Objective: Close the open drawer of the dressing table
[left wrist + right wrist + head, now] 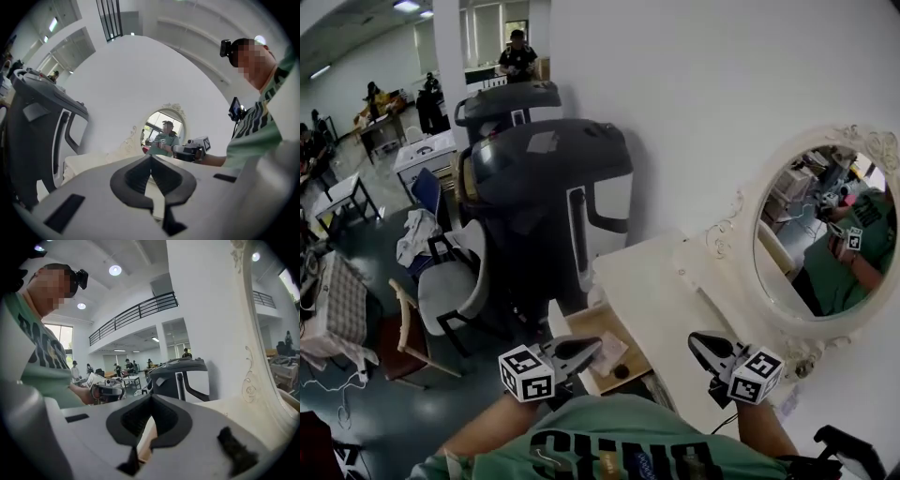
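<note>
L gripper point(584, 348) & R gripper point(701, 343): jaws pressed together, empty. L tip over near-left edge of open drawer point(591, 323); R right of it, over near edge of table point(647, 281).

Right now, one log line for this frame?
drawer: open | left hand-held gripper: shut, empty, by drawer | right hand-held gripper: shut, empty, by dressing table

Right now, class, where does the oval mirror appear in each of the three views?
Head view: oval mirror, right side, large.
Left gripper view: oval mirror, centre, small and distant.
Right gripper view: oval mirror, along the far right edge.
Shared landmark: dark grey machine.
</note>
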Tool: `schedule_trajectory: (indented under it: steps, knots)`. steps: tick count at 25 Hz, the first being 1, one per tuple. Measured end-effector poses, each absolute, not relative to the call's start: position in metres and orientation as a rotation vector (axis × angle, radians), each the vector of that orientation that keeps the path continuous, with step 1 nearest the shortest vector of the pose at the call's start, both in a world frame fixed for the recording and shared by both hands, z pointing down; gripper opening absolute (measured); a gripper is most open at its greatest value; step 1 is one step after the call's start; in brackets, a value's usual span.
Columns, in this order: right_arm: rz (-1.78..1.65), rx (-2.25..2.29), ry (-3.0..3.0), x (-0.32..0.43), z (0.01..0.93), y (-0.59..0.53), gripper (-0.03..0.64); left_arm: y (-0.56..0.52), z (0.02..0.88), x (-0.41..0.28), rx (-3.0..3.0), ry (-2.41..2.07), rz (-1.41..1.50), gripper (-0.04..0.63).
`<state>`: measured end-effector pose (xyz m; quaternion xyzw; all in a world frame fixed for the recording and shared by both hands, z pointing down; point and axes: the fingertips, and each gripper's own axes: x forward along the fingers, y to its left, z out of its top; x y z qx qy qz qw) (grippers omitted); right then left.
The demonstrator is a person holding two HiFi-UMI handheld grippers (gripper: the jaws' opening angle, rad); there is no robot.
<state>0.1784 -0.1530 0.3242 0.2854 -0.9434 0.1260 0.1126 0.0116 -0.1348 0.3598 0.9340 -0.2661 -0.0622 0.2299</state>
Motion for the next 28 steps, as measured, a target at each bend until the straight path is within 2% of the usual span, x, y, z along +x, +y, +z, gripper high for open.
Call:
schedule_trajectory:
  steps: [7, 12, 24, 28]
  knots:
    - [0.458, 0.665, -2.897, 0.221, 0.337, -0.203, 0.012, -0.123, 0.389, 0.065, 2.469, -0.951, -0.060, 0.011]
    - [0.465, 0.544, -2.929, 0.191, 0.354, -0.204, 0.012, -0.119, 0.419, 0.033, 2.420, -1.112, 0.047, 0.011]
    - [0.494, 0.522, -2.863, 0.147, 0.381, -0.207, 0.012, -0.146, 0.568, -0.047, 2.300, -1.253, 0.447, 0.015]
    - [0.498, 0.518, -2.847, 0.137, 0.388, -0.207, 0.012, -0.147, 0.625, -0.068, 2.265, -1.214, 0.668, 0.117]
